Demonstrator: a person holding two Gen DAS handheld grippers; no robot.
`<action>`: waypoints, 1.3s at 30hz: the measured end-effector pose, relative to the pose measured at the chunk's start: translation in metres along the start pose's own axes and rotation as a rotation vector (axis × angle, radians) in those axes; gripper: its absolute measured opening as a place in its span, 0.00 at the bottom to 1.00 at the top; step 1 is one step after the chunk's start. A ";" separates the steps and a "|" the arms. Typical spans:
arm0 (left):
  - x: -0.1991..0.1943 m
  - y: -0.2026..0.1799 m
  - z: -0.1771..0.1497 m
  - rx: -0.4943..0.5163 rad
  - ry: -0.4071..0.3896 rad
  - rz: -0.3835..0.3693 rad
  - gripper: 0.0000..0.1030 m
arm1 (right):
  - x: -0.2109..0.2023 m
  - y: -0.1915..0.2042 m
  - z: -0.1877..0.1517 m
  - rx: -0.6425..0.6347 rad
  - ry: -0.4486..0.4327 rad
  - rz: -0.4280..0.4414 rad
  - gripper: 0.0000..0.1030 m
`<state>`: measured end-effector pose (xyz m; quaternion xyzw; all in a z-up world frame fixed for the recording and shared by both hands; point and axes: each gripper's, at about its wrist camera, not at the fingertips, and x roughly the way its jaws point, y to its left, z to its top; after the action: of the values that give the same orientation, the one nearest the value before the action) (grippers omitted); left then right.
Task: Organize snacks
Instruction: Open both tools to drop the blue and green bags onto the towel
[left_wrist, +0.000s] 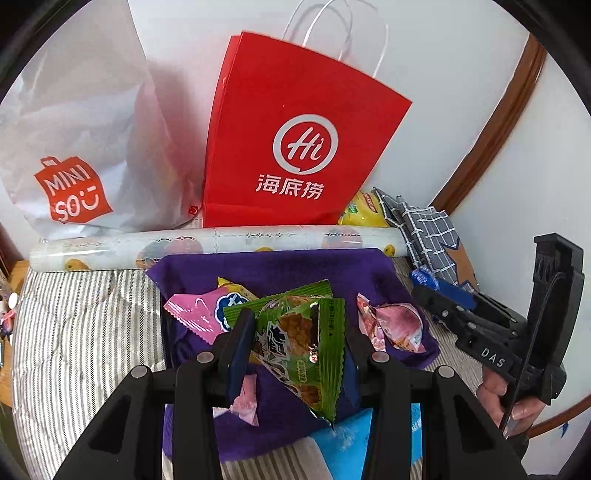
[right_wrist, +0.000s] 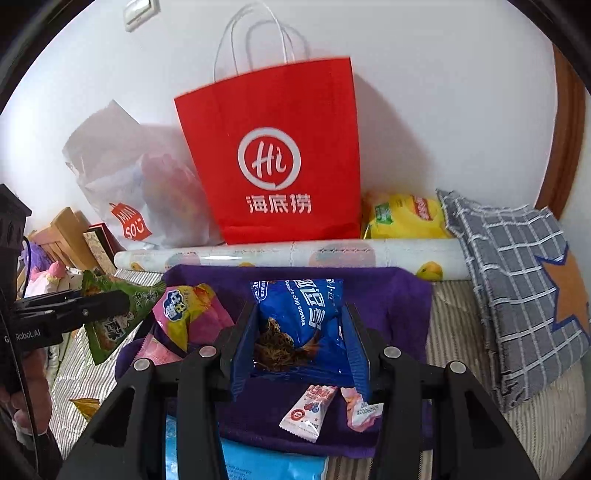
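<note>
Materials and surface finish

Glossy foil green snack packet (left_wrist: 295, 332) and blue cookie packet (right_wrist: 303, 317); matt red paper bag (left_wrist: 295, 122); soft purple cloth (left_wrist: 295, 266); striped quilted bedcover (left_wrist: 85, 325); matt black plastic claws.

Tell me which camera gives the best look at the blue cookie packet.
The right wrist view: the blue cookie packet fills the middle, held in the right gripper, print readable. The left wrist view shows only the right gripper from the side, with a small blue edge.
</note>
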<state>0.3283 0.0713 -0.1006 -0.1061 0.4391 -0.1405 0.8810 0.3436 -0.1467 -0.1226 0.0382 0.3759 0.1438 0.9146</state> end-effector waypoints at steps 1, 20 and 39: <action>0.003 0.001 0.001 0.000 0.003 0.001 0.39 | 0.004 0.000 -0.001 0.000 0.009 0.002 0.44; 0.050 0.011 -0.011 -0.012 0.070 0.009 0.39 | 0.050 -0.001 -0.018 0.007 0.134 0.019 0.62; 0.023 0.003 -0.013 -0.003 0.032 0.034 0.66 | -0.004 0.010 -0.013 0.001 0.020 -0.003 0.65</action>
<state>0.3310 0.0657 -0.1263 -0.0978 0.4553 -0.1265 0.8759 0.3300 -0.1389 -0.1276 0.0368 0.3852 0.1428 0.9110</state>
